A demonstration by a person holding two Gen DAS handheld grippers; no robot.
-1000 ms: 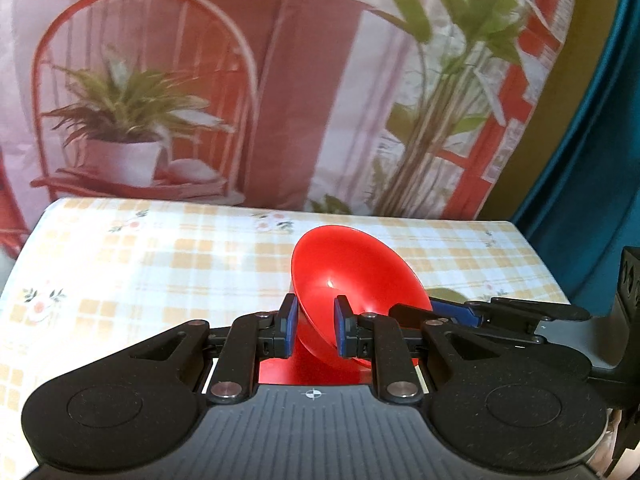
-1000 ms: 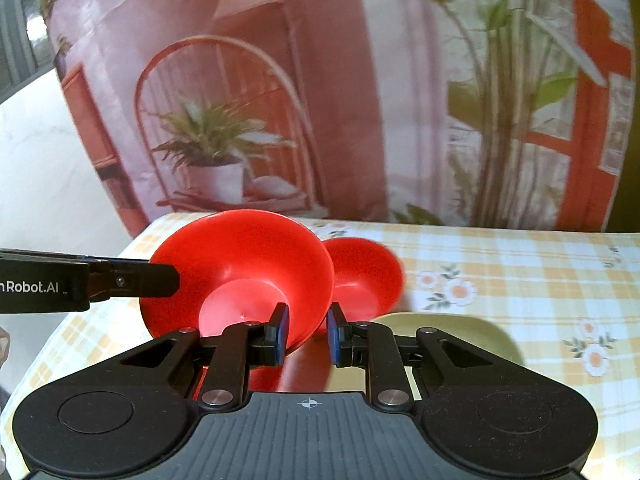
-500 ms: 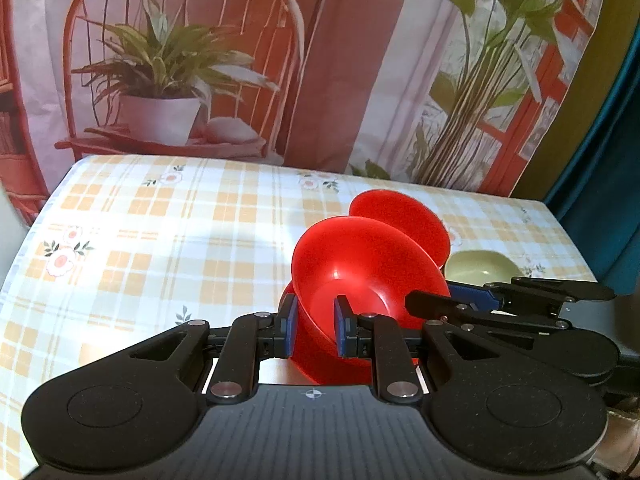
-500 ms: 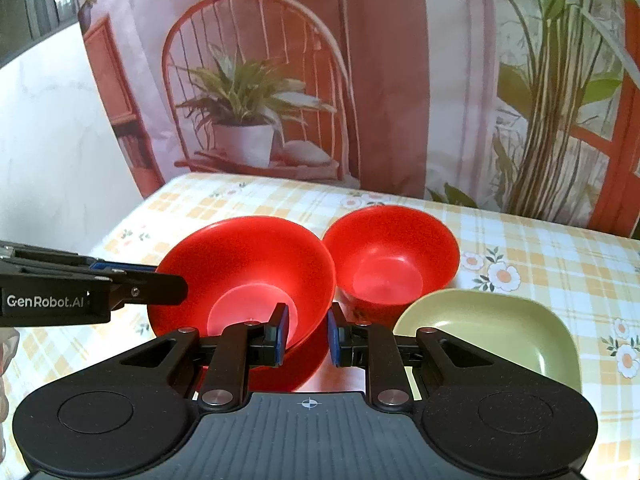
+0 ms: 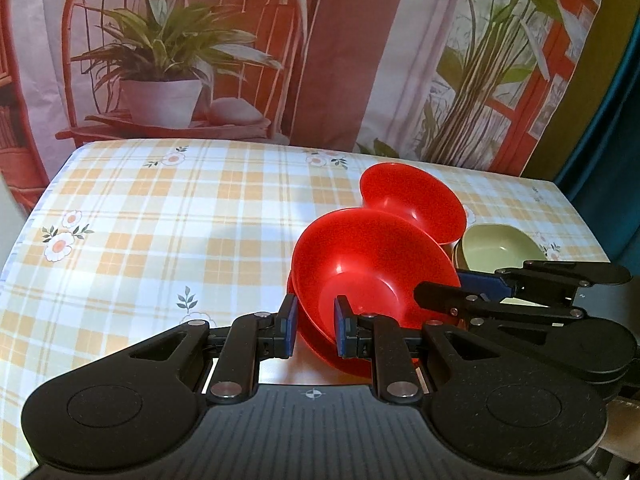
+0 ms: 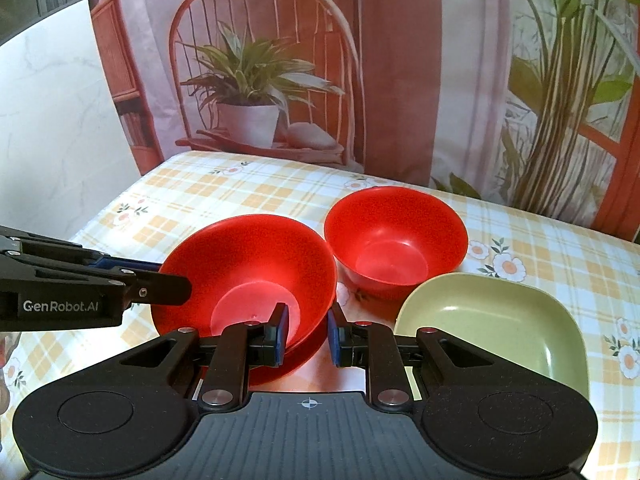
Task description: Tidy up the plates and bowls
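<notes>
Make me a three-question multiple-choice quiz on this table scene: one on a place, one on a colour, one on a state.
1. In the right wrist view, where does the squarish dish lie from the large red bowl?
A. to its left
B. to its right
C. inside it

2. What colour is the squarish dish?
A. pale green
B. blue
C. white

3. How is the large red bowl held?
A. by no gripper
B. by one gripper only
C. by both grippers

Answers:
1 B: the dish sits on the checked tablecloth at the right of the view, past the bowl.
2 A: its whole surface is pale green.
3 C: the left gripper and the right gripper each clamp the bowl's rim, on opposite sides.
</notes>
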